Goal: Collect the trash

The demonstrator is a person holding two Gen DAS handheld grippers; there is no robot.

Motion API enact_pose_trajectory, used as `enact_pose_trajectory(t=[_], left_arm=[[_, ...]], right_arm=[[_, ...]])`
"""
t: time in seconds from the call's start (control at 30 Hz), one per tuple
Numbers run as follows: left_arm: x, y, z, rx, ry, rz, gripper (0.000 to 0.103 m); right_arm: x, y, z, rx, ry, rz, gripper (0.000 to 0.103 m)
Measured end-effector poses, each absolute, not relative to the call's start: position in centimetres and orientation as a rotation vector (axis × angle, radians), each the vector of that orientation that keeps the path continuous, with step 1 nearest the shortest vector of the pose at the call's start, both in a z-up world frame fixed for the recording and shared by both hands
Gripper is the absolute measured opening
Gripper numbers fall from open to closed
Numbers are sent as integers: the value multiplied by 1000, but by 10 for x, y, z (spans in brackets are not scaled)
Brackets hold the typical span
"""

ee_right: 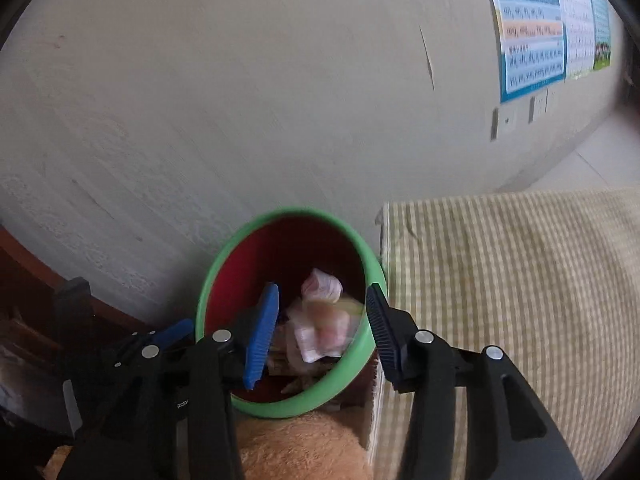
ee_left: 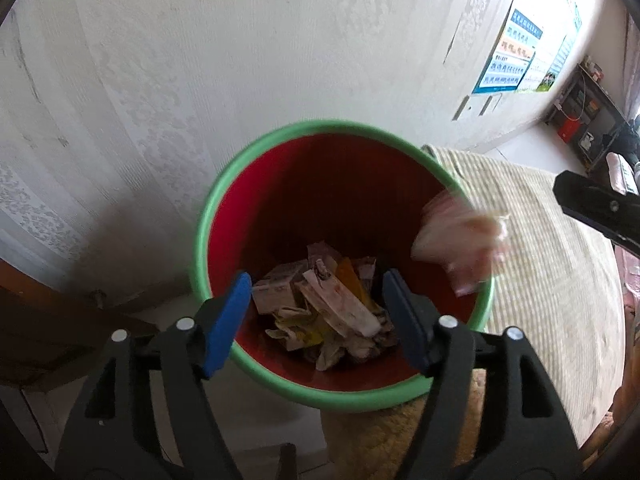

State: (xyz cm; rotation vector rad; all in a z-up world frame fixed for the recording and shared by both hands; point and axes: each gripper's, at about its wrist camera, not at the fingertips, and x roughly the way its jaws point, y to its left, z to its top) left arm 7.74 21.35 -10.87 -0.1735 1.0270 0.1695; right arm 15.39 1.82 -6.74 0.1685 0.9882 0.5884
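A red bin with a green rim [ee_left: 208,216] stands by the wall; it also shows in the right wrist view [ee_right: 224,256]. Crumpled wrappers and paper [ee_left: 324,312] lie at its bottom. My left gripper [ee_left: 316,308] is open and empty above the bin's near rim. A blurred pinkish wrapper [ee_left: 460,240] is in mid-air over the bin's right rim, free of any finger. In the right wrist view it [ee_right: 320,316] is between the spread fingers of my right gripper [ee_right: 324,328], which is open above the bin. The right gripper's finger [ee_left: 596,208] shows at the right edge.
A striped cloth-covered surface [ee_right: 512,280] sits right of the bin. A tan fluffy cushion [ee_right: 304,448] lies below it. Dark wooden furniture [ee_left: 48,320] is at the left. The wall carries posters [ee_right: 532,24]. A shelf [ee_left: 584,112] stands far right.
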Motion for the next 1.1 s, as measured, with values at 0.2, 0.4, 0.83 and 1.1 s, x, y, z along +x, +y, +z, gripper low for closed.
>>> enact_pose_trajectory(t=[0.2, 0.4, 0.83, 1.1], left_arm=[[69, 197, -83, -168, 951, 141, 79], [51, 148, -38, -132, 730, 41, 98], [29, 29, 32, -53, 475, -2, 98], [20, -6, 35, 10, 472, -18, 98]], right_arm=[[121, -25, -38, 232, 868, 532, 52], [64, -84, -13, 108, 639, 403, 82], [-8, -192, -33, 65, 380, 125, 97], [-17, -239, -41, 231, 415, 43, 97]])
